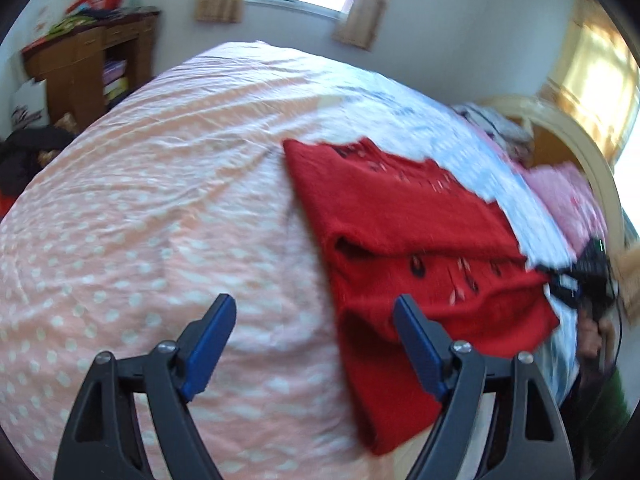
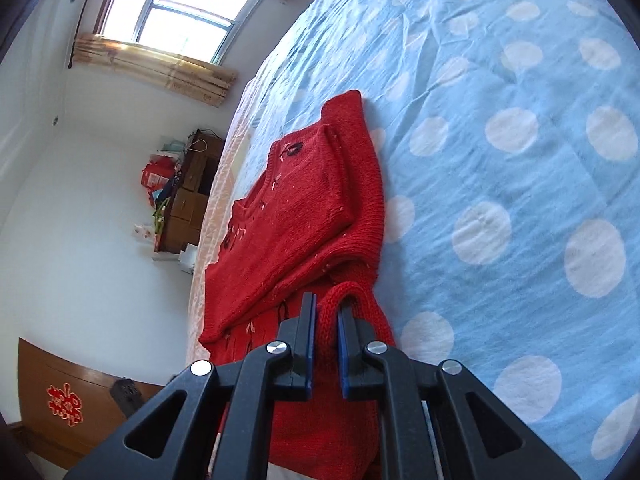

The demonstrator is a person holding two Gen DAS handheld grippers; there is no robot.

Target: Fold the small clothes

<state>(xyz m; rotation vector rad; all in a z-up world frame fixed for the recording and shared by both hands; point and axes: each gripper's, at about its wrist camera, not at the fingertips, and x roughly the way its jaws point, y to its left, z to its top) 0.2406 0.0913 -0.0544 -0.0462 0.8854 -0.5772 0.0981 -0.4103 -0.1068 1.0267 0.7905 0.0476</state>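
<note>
The red sweater (image 1: 404, 224) is lying partly folded on the bed (image 1: 160, 208), straddling the line where the pink dotted cover is meeting the blue dotted cover (image 2: 500, 120), with one sleeve doubled over its body. The left claw (image 1: 314, 330) is hanging just above the sweater's near edge with its blue pads spread wide and nothing between them; one pad is over the pink cover, the other over the red knit. The right claw (image 2: 326, 322) is pinching a thick knitted edge of the sweater, its pads nearly together on the loop of yarn at the sweater's end beside the blue cover. A wooden cabinet (image 1: 92, 64) is standing well beyond the sweater against the wall, under the window (image 2: 188, 12) side of the room.
</note>
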